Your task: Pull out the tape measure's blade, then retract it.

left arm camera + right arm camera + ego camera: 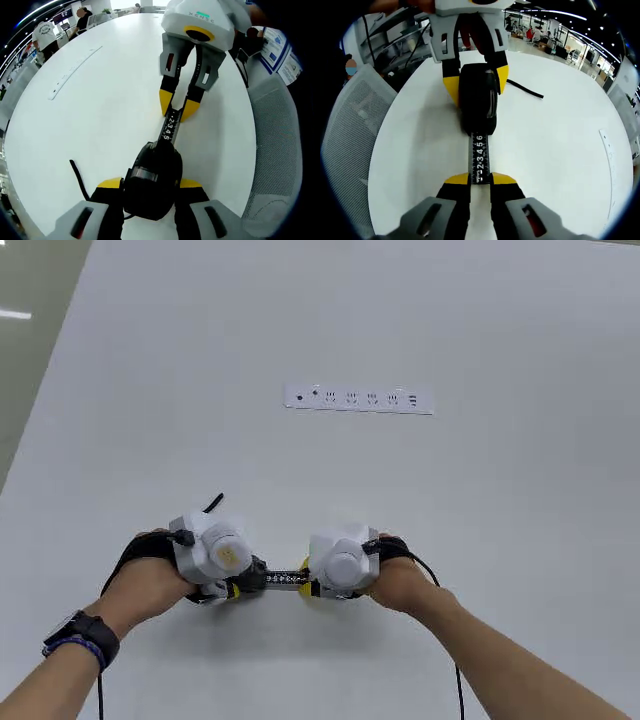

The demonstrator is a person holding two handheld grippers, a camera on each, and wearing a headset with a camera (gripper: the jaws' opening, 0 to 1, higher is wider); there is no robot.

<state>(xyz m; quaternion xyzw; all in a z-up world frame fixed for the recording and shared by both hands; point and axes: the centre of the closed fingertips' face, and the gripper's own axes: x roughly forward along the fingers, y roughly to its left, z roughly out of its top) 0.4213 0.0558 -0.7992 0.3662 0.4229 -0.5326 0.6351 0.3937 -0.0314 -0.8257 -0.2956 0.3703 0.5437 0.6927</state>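
While my left claw point(150, 183) clamps the black tape measure point(477, 100) over the white worktop point(450, 490), my right claw point(480, 179) pinches the blade point(169, 127) end, with a short numbered stretch showing between them.

Light: bright, even; ceiling strips point(570, 14) at 1 o'clock.
Shadows: soft, faint on your table point(500, 490).
Edges: fisheye-bent; focus sharp.

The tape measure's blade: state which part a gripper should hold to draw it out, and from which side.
Probably the free end of the blade, approached end-on from opposite the black case. It is a thin flat strip, so jaws fit across its narrow width, as the right gripper shows.
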